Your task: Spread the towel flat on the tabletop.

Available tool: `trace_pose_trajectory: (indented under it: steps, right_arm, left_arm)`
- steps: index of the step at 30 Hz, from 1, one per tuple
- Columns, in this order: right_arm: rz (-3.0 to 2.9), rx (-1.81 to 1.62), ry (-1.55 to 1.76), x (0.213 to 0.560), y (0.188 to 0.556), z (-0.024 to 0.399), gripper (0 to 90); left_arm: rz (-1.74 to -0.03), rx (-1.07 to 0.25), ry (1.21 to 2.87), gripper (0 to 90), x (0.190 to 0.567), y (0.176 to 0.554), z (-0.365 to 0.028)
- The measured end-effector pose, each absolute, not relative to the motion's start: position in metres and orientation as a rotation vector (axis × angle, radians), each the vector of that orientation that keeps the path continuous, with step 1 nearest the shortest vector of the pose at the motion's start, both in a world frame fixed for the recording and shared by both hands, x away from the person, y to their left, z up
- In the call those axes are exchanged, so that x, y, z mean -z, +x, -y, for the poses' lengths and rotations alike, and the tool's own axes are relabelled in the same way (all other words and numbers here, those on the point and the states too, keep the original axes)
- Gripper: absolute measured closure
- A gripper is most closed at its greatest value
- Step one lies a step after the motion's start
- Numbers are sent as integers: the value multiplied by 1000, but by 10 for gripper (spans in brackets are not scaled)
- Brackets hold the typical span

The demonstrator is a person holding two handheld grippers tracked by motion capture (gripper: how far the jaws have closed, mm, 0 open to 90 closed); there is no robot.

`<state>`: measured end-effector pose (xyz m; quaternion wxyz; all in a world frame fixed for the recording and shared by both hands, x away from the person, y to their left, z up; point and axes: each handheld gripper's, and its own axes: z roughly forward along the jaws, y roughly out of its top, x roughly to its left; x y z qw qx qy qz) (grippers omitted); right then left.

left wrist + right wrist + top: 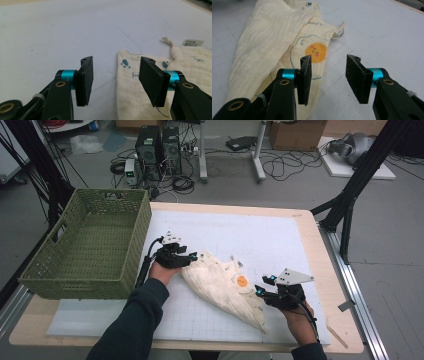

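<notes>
Lying between hand-held grippers: cream cloth [222, 282], unheld, both open.

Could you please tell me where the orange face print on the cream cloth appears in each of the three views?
High view: orange face print sits mid-table, on the cream cloth.
Left gripper view: not in it.
Right gripper view: centre, just above the near-left jaw.
Shared landmark: the cloth's white tag.
</notes>
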<state>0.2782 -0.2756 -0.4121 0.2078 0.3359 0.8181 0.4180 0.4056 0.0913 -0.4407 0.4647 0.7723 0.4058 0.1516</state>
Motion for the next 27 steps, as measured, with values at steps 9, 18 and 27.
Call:
trace_pose_trajectory:
  steps: [9, 18, 27]
  right_arm:
    - [-2260, -1168, 946, 414, 283, 275, 485]
    - [-2246, -1153, 970, 415, 288, 274, 465]
    - [-2294, -1145, 959, 421, 315, 245, 502]
  left_arm:
    - [-906, -384, 2067, 791, 450, 402, -76]
    - [-882, -397, 1951, 871, 436, 377, -96]
    - [-863, -380, 1916, 870, 436, 351, -116]
